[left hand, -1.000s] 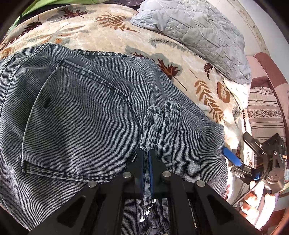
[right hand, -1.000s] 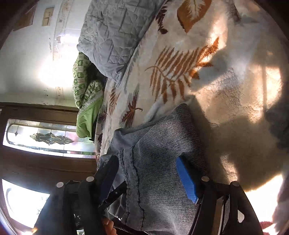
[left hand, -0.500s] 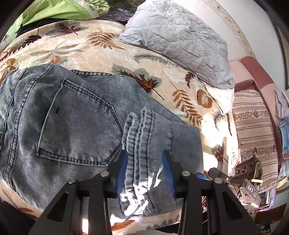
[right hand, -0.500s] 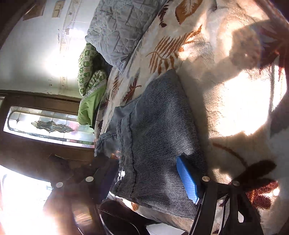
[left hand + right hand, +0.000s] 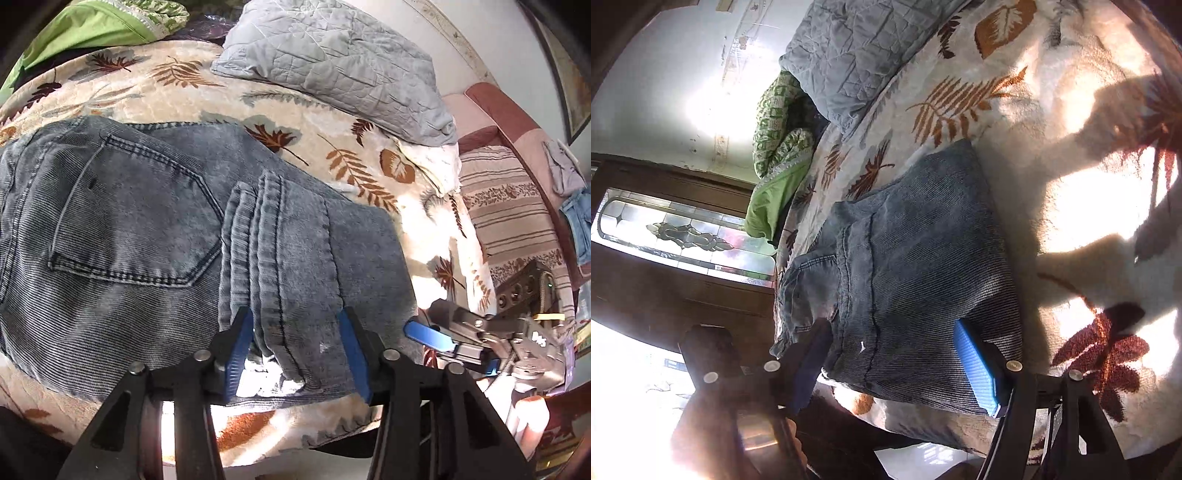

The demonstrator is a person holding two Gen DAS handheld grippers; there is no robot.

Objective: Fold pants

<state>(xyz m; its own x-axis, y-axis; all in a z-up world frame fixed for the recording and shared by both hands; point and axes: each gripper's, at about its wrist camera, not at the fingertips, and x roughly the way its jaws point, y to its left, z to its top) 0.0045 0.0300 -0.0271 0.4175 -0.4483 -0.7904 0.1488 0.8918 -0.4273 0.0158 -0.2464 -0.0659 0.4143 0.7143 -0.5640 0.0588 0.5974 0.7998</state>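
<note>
Your jeans lie folded flat on the bed, near its front edge, long axis running side to side across the left wrist view. The back pocket sits on the left half, facing up; the stacked leg hems cross the bundle just right of it, their edges running toward you and away. Your left tool is spread wide, pads either side of those hems, gripping nothing. Further right, past the bundle's right end, your right tool also stands released, just beside the denim. From its own camera, the right tool frames the bundle's end, the fold stretching away toward the grey quilt.
</note>
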